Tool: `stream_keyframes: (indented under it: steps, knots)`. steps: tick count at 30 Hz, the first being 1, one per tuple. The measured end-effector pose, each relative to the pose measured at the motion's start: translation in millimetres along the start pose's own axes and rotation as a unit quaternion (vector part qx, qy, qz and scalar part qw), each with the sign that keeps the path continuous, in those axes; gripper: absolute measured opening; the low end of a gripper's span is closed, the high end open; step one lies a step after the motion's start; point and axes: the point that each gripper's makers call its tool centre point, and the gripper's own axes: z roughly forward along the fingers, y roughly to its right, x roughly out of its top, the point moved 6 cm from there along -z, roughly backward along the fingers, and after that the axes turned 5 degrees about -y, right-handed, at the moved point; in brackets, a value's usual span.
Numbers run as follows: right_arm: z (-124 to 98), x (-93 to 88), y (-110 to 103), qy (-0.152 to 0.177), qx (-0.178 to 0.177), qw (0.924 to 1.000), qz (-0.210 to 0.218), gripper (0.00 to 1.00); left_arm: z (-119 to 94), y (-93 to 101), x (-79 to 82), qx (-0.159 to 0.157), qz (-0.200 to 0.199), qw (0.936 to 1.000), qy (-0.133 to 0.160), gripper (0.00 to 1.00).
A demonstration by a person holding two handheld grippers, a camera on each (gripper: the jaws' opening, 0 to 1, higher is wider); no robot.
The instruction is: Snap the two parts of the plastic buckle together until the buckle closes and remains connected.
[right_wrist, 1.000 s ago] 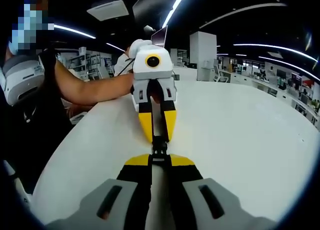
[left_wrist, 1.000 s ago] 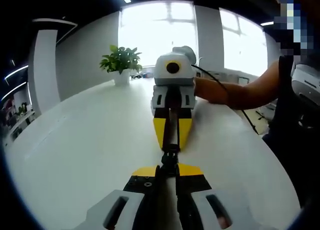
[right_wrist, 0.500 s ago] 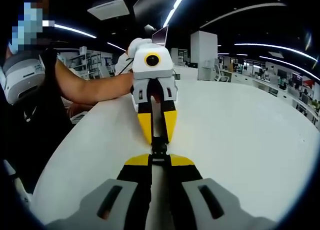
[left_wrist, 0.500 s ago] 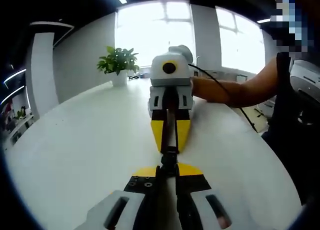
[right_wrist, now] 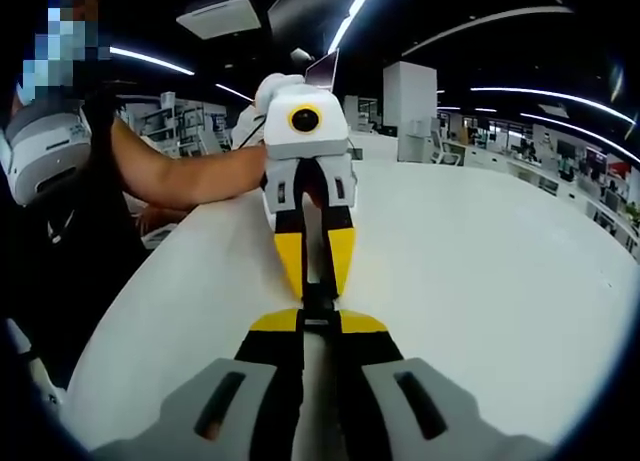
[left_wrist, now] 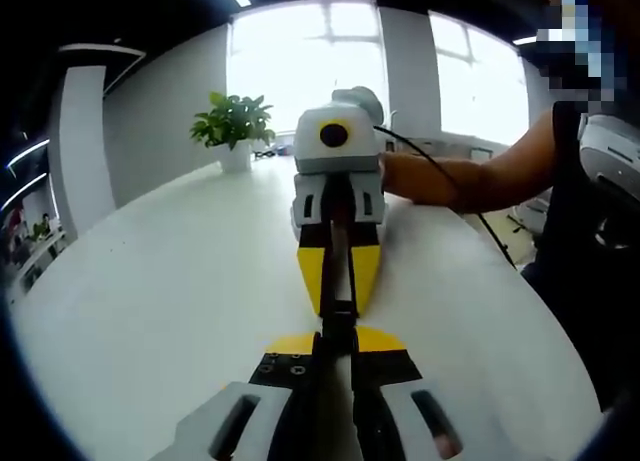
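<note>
In the left gripper view, the left gripper (left_wrist: 338, 333) is seen at the bottom, with its yellow-tipped jaws pressed close together on a black plastic buckle (left_wrist: 340, 319). The buckle is held just above the white worktop (left_wrist: 180, 281), right between the two grippers. The right gripper (left_wrist: 338, 281) is seen facing it from the far side, and its yellow jaws are also closed tight on the other end of the buckle. The two sets of jaw tips are very near each other, almost touching. It cannot be told if the two buckle parts are fully clicked together, because the black piece is small and partly hidden by the jaws. In the right gripper view, the same meeting is seen from the other side: the right gripper (right_wrist: 318, 321) is at the bottom, the buckle (right_wrist: 319, 303) is pinched in its narrow jaws, and the left gripper (right_wrist: 316, 266) is facing it. Behind the grippers, a person's bare arm (left_wrist: 470, 181) is seen reaching in from the right in the left gripper view, and an arm (right_wrist: 180, 176) from the left in the right gripper view. A green plant (left_wrist: 232, 121) in a white pot and bright windows (left_wrist: 300, 51) are seen in the left gripper view. A dark office room with long ceiling lights (right_wrist: 540, 91) is seen in the right gripper view.
</note>
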Motion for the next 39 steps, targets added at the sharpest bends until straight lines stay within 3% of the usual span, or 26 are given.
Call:
stream_keyframes:
  steps: [19, 27, 31, 37, 39]
  knots:
    - [-0.3, 0.4, 3.1, 0.004, -0.002, 1.0000, -0.001, 0.08, -0.2, 3.4, -4.7, 0.004, -0.005, 1.0000, 0.003, 0.08]
    - [-0.5, -0.1, -0.3, 0.005, -0.002, 1.0000, -0.004, 0.08, 0.8, 3.0, -9.6, -0.002, -0.017, 0.9996, 0.020, 0.10]
    - [-0.6, 0.1, -0.6, 0.006, -0.002, 1.0000, -0.003, 0.08, -1.7, 3.4, -10.6, 0.000, -0.005, 0.9998, 0.020, 0.11]
    - [-3.4, 0.8, -0.6, 0.012, -0.006, 0.9999, 0.000, 0.08, -6.9, -4.8, -13.8, 0.021, -0.007, 0.9995, 0.022, 0.25]
    - [-3.8, 1.2, -0.2, 0.014, -0.009, 0.9999, 0.001, 0.09, -8.2, -9.0, -11.7, 0.035, -0.012, 0.9986, 0.038, 0.45]
